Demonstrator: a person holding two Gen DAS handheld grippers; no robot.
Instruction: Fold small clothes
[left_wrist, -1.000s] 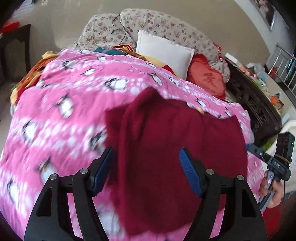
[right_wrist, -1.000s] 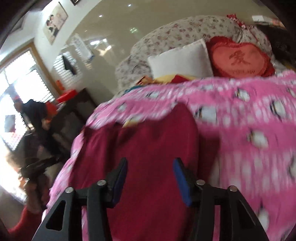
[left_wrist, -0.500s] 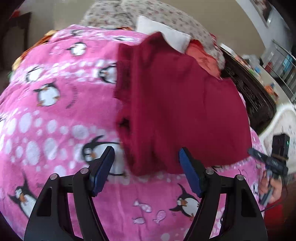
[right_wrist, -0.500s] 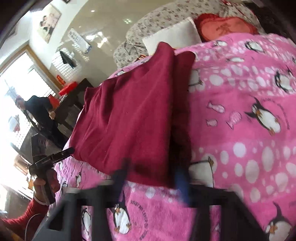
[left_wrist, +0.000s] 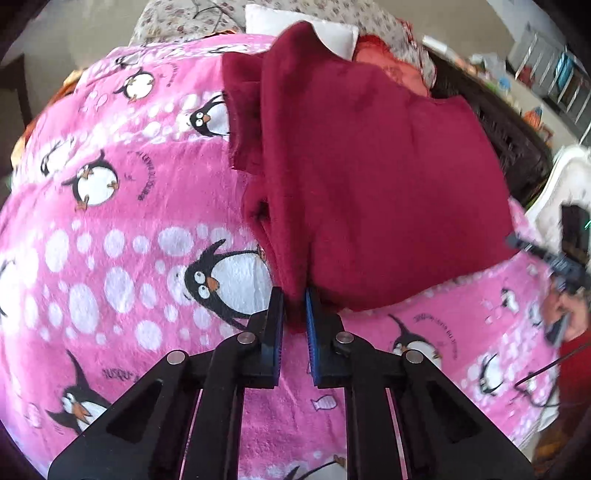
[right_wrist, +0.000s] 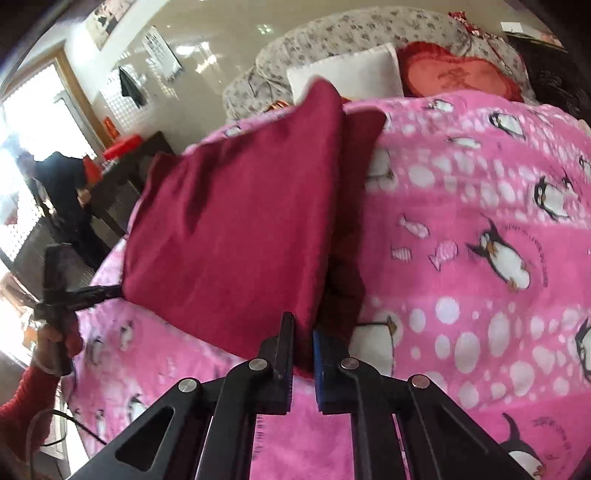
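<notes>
Dark red garment (left_wrist: 369, 177) is spread on the pink penguin blanket (left_wrist: 110, 229), extending toward 12 o'clock from both tongs. Its near hem corners are pinched by the left tongs (left_wrist: 294, 314) and the right tongs (right_wrist: 303, 350), nearly shut on cloth. Fabric fleecy, folded lengthwise. Half a second ago both tongs were wide apart.

The maroon garment (left_wrist: 369, 177) is soft, matt, napped cloth. The pink penguin blanket (left_wrist: 129, 229) is plush, fuzzy fleece. The left gripper (left_wrist: 294, 314) is matt black plastic with ribbed blue pads (left_wrist: 309, 332) and bright metal pins.
</notes>
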